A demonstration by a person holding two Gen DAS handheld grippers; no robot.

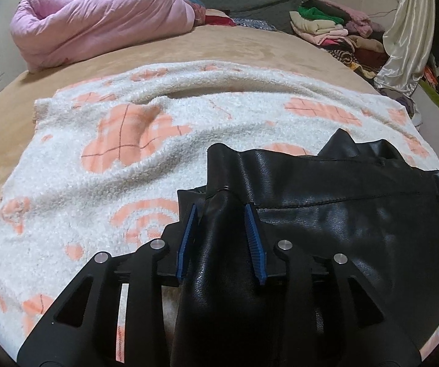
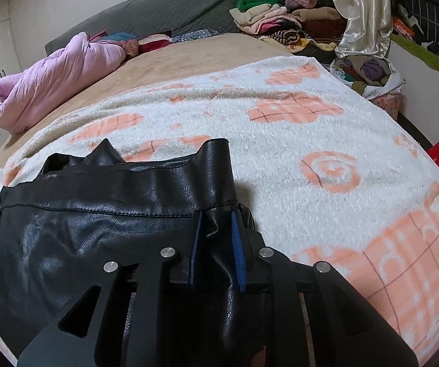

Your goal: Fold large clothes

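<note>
Black leather jacket [image 1: 326,214] is laid on the fleece blanket [image 1: 66,168] on the bed. Left gripper [image 1: 222,229] is parted, jacket fold loose between the pads. Right gripper [image 2: 217,238] is narrowly parted around a fold. Leather is judged heavy, slick, stiffish; seamed edges are best gripped. Clothes bag [image 2: 369,73] is shown only in right view.

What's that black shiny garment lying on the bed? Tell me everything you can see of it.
The black garment looks like glossy, grained leather or imitation leather, with stitched seams across it. It lies crumpled on a fluffy white blanket with peach patterns. A fold at each end runs up between the blue-padded jaws of the left gripper and right gripper; the left jaws stand apart from it, the right closer.
</note>
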